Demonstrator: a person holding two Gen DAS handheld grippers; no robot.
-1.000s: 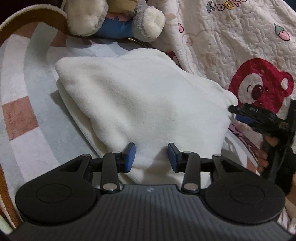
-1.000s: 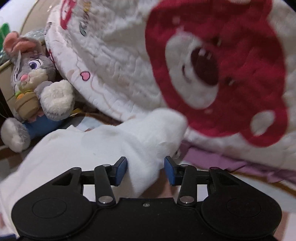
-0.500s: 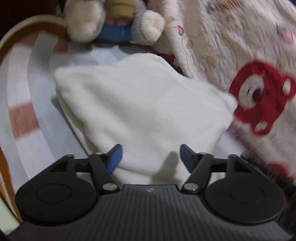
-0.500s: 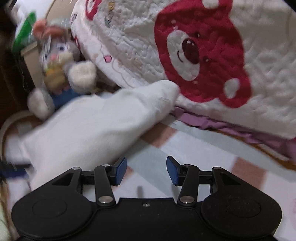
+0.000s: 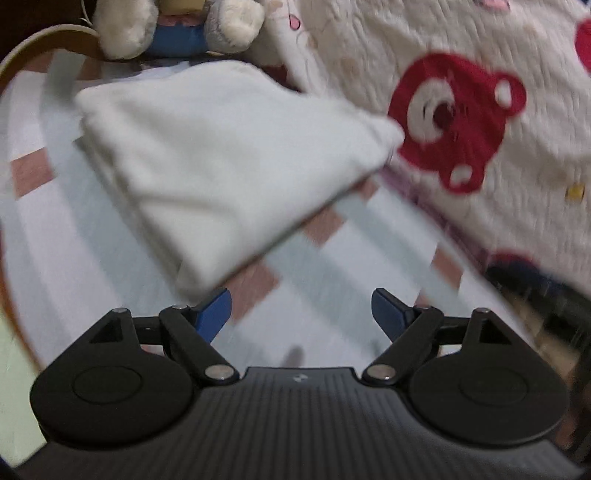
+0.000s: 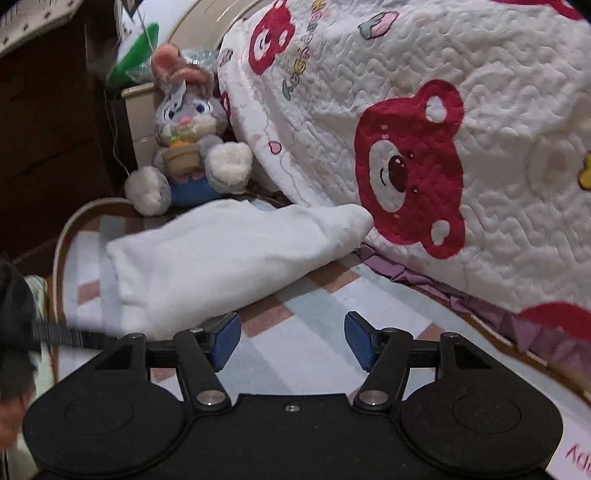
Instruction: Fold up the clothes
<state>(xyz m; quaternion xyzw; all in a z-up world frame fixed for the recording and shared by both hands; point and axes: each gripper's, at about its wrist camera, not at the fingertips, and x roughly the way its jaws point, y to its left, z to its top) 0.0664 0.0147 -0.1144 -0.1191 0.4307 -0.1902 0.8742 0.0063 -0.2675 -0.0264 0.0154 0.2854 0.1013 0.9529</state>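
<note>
White fleece garment [image 6: 229, 258], folded into thick soft wedge, lying on striped pastel bed sheet [image 5: 332, 266]; far corner touching quilted white bedspread with red bear motifs [image 6: 461, 155]. Grey plush rabbit [image 6: 188, 136] just beyond. Left gripper [image 5: 301, 312] spread wide, holding nothing, near garment's closest corner. Right gripper [image 6: 291, 339] likewise parted, empty, just beside same edge. Fold apparently complete, release stage. Next probably: smoothing bundle or fetching another piece.

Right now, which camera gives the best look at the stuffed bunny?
The right wrist view. It shows the whole plush bunny: pink ears, face, basket and white feet, sitting behind the folded white fleece. The left wrist view cuts it off at the top edge, showing only its feet and blue bottom, and is motion-blurred.
</note>
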